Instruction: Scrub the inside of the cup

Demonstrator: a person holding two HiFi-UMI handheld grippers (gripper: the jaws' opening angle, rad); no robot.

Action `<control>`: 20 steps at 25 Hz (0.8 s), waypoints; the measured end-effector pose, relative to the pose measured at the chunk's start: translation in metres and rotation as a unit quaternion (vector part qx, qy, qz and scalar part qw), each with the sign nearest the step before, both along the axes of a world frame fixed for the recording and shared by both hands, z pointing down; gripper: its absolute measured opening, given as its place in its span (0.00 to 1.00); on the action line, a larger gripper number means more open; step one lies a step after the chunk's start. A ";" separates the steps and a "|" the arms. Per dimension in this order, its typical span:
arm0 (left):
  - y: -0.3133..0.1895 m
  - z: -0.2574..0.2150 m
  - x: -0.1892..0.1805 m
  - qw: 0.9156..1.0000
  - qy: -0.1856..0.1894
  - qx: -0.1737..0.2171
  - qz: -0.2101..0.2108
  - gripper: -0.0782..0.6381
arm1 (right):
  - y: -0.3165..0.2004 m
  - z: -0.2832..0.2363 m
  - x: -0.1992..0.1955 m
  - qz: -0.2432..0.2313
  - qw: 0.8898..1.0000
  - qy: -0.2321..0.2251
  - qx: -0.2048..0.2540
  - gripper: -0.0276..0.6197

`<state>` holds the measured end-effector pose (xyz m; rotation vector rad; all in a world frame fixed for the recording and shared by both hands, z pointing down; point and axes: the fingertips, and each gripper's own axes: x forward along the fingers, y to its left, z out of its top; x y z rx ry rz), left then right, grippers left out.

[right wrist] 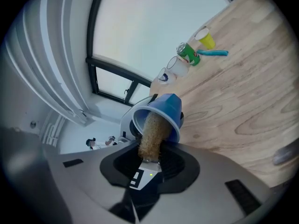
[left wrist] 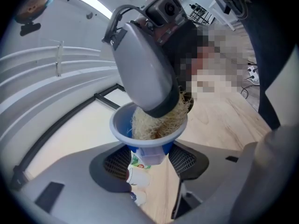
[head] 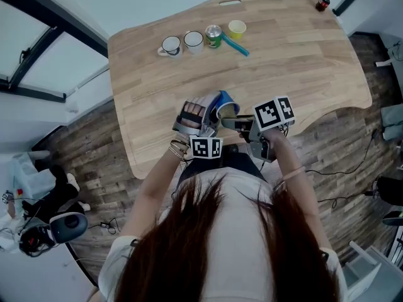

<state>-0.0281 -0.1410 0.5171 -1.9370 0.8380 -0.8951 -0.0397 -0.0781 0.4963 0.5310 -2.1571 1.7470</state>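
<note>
Up close, my left gripper (left wrist: 150,160) is clamping the blue cup (left wrist: 122,129) by its base over the table's (head: 283,61) near edge. My right gripper (right wrist: 149,164) is pinching the scrubber (right wrist: 152,134) that's poking inside. Cup's probably light and squashy, so I'm gripping low. Mugs (head: 171,45) are sitting far off.

Cup (head: 225,101) above the table's (head: 302,74) near side, scrubber (right wrist: 152,133) inside it. Far side: mug (head: 170,45), second mug (head: 193,41) and can (head: 213,36) in a row.
</note>
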 end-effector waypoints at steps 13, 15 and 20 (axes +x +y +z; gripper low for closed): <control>0.001 0.014 0.003 0.999 -0.028 -0.029 0.004 0.46 | -0.002 0.016 0.008 -0.094 0.980 0.140 0.102 0.21; 0.001 0.017 0.004 0.999 -0.034 -0.033 0.007 0.46 | -0.002 0.019 0.010 -0.109 0.974 0.162 0.118 0.21; 0.002 0.022 0.007 0.998 -0.045 -0.044 0.017 0.46 | -0.004 0.024 0.017 -0.154 0.948 0.225 0.167 0.21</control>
